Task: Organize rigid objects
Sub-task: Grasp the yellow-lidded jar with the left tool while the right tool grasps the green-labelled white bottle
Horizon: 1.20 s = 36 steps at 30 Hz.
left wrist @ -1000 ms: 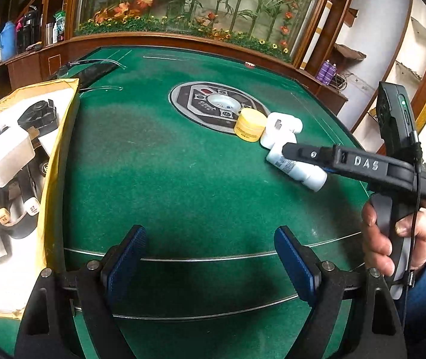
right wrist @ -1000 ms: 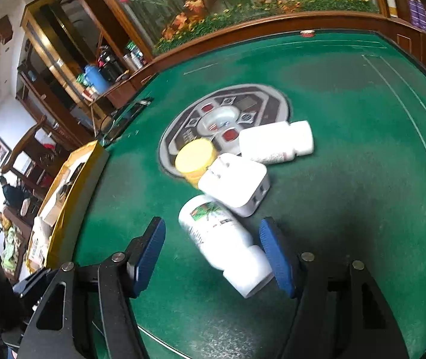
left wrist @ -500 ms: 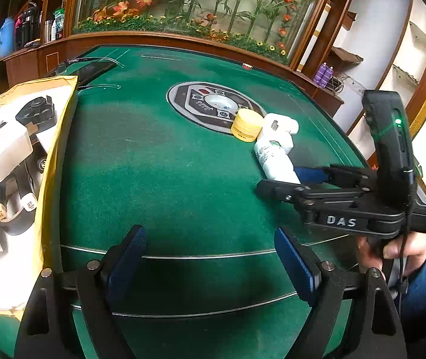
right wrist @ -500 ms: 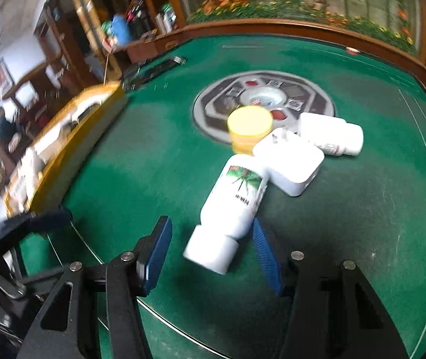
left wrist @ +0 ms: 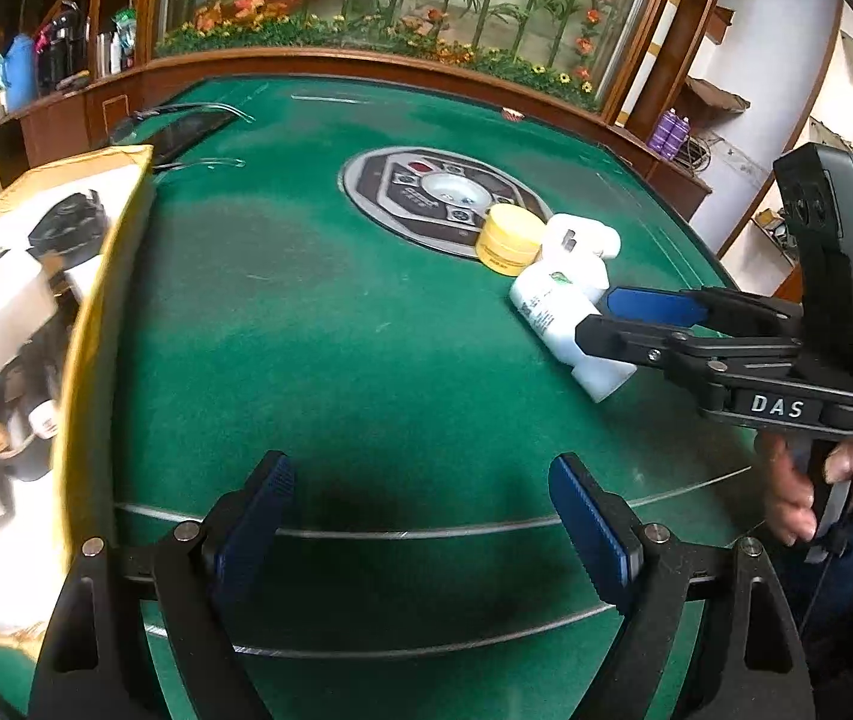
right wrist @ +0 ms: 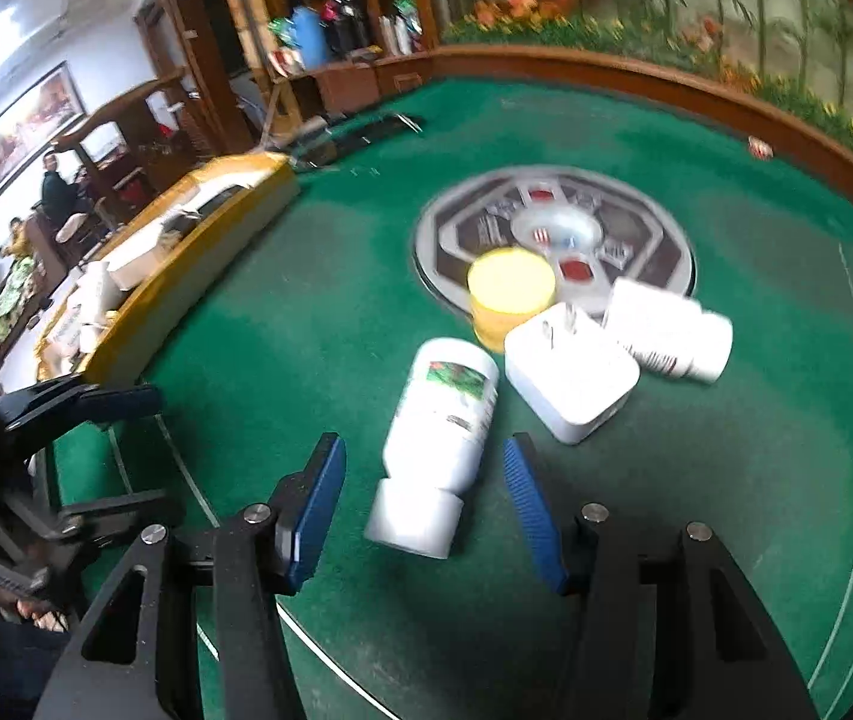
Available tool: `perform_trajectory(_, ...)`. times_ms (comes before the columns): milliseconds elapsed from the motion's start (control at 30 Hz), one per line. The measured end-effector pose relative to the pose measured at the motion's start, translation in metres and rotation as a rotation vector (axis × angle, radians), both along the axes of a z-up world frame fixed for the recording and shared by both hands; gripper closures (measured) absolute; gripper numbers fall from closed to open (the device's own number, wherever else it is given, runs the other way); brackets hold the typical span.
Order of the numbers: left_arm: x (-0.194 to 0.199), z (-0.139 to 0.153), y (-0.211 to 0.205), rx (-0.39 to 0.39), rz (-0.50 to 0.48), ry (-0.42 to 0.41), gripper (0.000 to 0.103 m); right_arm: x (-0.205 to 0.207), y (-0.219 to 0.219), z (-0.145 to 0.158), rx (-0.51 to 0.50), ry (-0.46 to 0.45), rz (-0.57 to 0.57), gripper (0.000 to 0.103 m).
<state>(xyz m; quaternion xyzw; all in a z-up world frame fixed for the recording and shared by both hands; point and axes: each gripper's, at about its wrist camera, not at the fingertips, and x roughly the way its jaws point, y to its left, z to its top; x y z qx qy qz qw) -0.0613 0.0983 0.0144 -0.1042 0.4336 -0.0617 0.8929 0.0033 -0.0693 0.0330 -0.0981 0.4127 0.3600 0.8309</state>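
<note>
**A:** What's the setting?

**B:** A green felt table (left wrist: 318, 324) with a wooden rim, a round grey panel (right wrist: 552, 234) at its centre and a planter of flowers behind glass beyond the far edge.

**A:** And the bottle?

**B:** The white bottle (right wrist: 444, 414) lies on its side on the felt, to the right of centre in the left wrist view. In the right wrist view its long axis runs near to far, with the cap end nearest the camera and the base pointing towards the panel. It sits between the fingers of the right gripper (right wrist: 423, 510), whose jaws have just been closing a little. There's a visible gap on each side, so the pads aren't pressing on it.

**A:** The left gripper (left wrist: 420, 516)?

**B:** Spread wide over bare felt, holding nothing.

**A:** What's nearby?

**B:** Just beyond the bottle are a yellow jar (right wrist: 510, 294) at the panel's edge, a white plug adapter (right wrist: 570, 384) and a second white bottle (right wrist: 666, 330), also lying down.

**A:** Any containers?

**B:** A yellow-edged box (left wrist: 90, 324) at the left holds white blocks, a black round part and small items. It's blurred and cut off by the frame, so I can't name most of its contents. The right wrist view is blurred as well.
</note>
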Motion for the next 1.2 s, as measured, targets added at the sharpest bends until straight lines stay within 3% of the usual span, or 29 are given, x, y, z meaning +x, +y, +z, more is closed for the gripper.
perform_trajectory(167, 0.008, 0.012, 0.000, 0.004, -0.006, -0.009, 0.013, 0.017, -0.004, -0.015, 0.023, 0.064, -0.061, 0.050)
perform_trajectory(233, 0.011, 0.019, 0.003, 0.002, -0.001, -0.025, 0.013, 0.022, -0.004, -0.021, 0.081, 0.097, -0.075, 0.056)
perform_trajectory(300, 0.018, 0.028, 0.006, 0.001, 0.007, -0.035, 0.013, 0.024, 0.000, -0.022, 0.102, 0.066, -0.096, 0.057)
perform_trajectory(333, 0.023, 0.033, 0.006, -0.008, 0.005, -0.036, 0.013, 0.023, 0.003, -0.023, 0.102, 0.053, -0.083, 0.065)
perform_trajectory(433, 0.047, 0.047, 0.002, -0.008, -0.017, -0.043, 0.013, 0.024, 0.001, -0.022, 0.106, 0.066, -0.086, 0.066)
perform_trajectory(533, 0.068, 0.051, -0.005, 0.002, -0.038, -0.035, 0.013, 0.031, -0.019, -0.015, 0.190, 0.120, -0.139, 0.066)
perform_trajectory(700, 0.106, 0.038, -0.026, -0.025, -0.051, 0.033, 0.013, 0.033, -0.047, 0.003, 0.242, 0.045, -0.301, 0.066)
perform_trajectory(833, 0.122, 0.030, -0.058, 0.087, -0.086, 0.023, 0.013, 0.039, -0.064, 0.006, 0.273, 0.053, -0.412, 0.066)
perform_trajectory(967, 0.139, 0.020, -0.068, 0.142, -0.076, 0.021, 0.013, 0.048, -0.077, 0.004, 0.267, 0.060, -0.509, 0.066)
perform_trajectory(1100, 0.153, 0.013, -0.069, 0.167, -0.065, -0.003, 0.014, 0.048, -0.079, 0.004, 0.260, 0.052, -0.515, 0.066)
perform_trajectory(1167, 0.157, 0.011, -0.067, 0.153, -0.078, -0.023, 0.026, 0.046, -0.080, 0.004, 0.263, 0.046, -0.511, 0.066)
perform_trajectory(1200, 0.157, 0.011, -0.064, 0.128, -0.082, -0.034, 0.040, 0.045, -0.081, 0.005, 0.264, 0.043, -0.510, 0.066)
